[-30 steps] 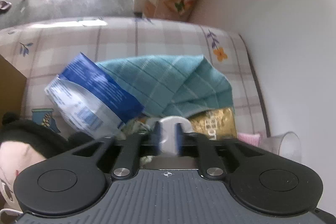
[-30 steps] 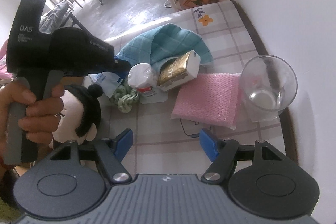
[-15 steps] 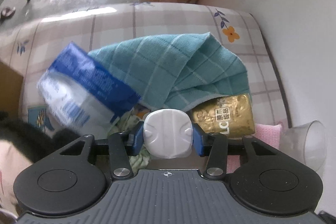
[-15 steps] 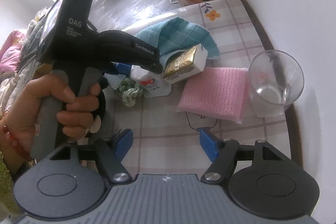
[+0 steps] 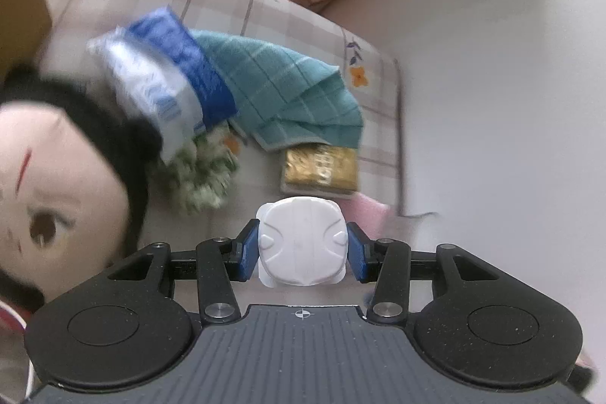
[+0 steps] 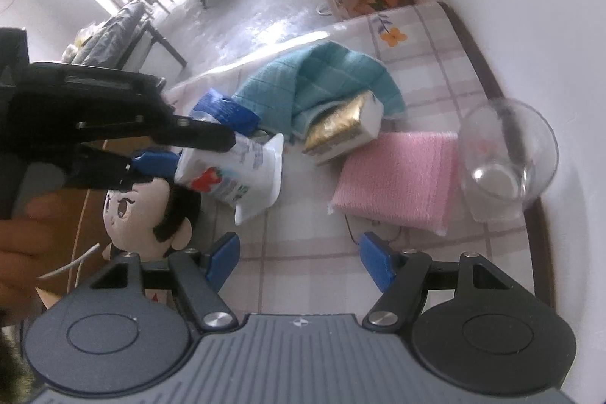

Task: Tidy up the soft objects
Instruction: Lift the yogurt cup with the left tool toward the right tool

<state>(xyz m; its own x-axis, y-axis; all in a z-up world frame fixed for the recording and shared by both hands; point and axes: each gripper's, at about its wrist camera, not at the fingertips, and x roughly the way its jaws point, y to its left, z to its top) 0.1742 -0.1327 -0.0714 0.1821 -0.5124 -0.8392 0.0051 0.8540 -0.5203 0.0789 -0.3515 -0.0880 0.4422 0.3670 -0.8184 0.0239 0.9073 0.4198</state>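
Note:
My left gripper [image 5: 302, 245] is shut on the white cap of a soft white pouch [image 5: 299, 233] with a strawberry print [image 6: 242, 173]. The right wrist view shows the pouch hanging tilted above the table from that gripper [image 6: 181, 150]. Below and left of it lies a plush doll [image 5: 57, 184] [image 6: 151, 211] with black hair. A teal cloth [image 5: 295, 93] [image 6: 314, 82] is draped over a gold box [image 5: 322, 169]. My right gripper [image 6: 299, 258] hovers open over the checked tablecloth, nothing between its fingers.
A blue-and-white packet [image 5: 166, 89] and a green-white rope knot [image 5: 200, 177] lie beside the doll. A pink pad [image 6: 397, 184] and a clear glass [image 6: 507, 154] sit by the wall at the right. A cardboard box [image 5: 19, 14] stands at the left.
The left gripper closed on the pouch's cap, lifted it off the table and swung left toward the doll. The right gripper stayed put.

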